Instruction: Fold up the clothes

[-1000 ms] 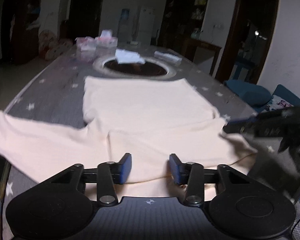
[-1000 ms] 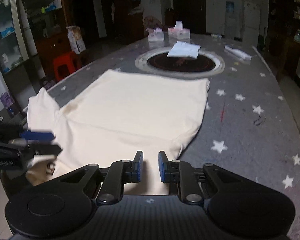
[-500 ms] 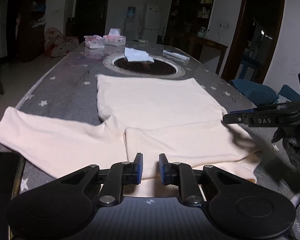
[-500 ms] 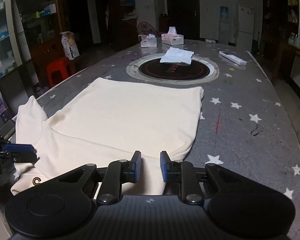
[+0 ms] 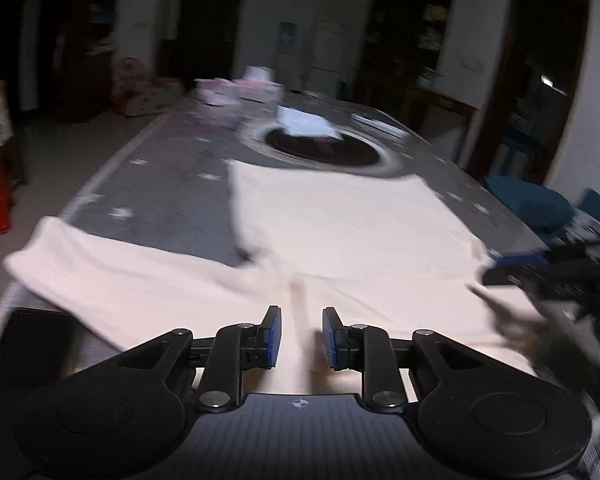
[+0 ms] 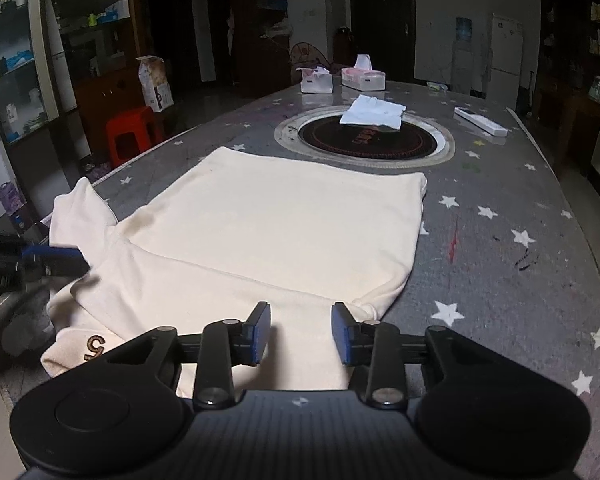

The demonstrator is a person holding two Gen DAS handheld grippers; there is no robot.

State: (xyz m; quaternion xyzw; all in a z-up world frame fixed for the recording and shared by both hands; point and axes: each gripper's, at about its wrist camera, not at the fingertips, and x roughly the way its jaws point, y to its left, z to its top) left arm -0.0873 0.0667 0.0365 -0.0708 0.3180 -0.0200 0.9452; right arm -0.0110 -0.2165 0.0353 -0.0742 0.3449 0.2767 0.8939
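A cream long-sleeved top (image 5: 340,232) lies flat on the grey star-patterned table (image 5: 168,200). One sleeve is folded across its near end, the other stretches out to the left (image 5: 112,280). My left gripper (image 5: 299,338) is open and empty just above the near cloth. My right gripper (image 6: 300,332) is open and empty over the folded sleeve (image 6: 236,292) near the top's right corner. Each gripper shows at the edge of the other's view, the right one (image 5: 540,272) and the left one (image 6: 32,260).
A round dark burner (image 6: 364,136) with a folded white cloth (image 6: 374,111) on it sits in the table's middle. Tissue boxes (image 6: 362,78) and a remote (image 6: 480,121) lie beyond. A red stool (image 6: 130,132) stands left of the table.
Both grippers have opened from nearly shut. The left view has shifted and blurred as the left gripper moves; the top has stayed flat.
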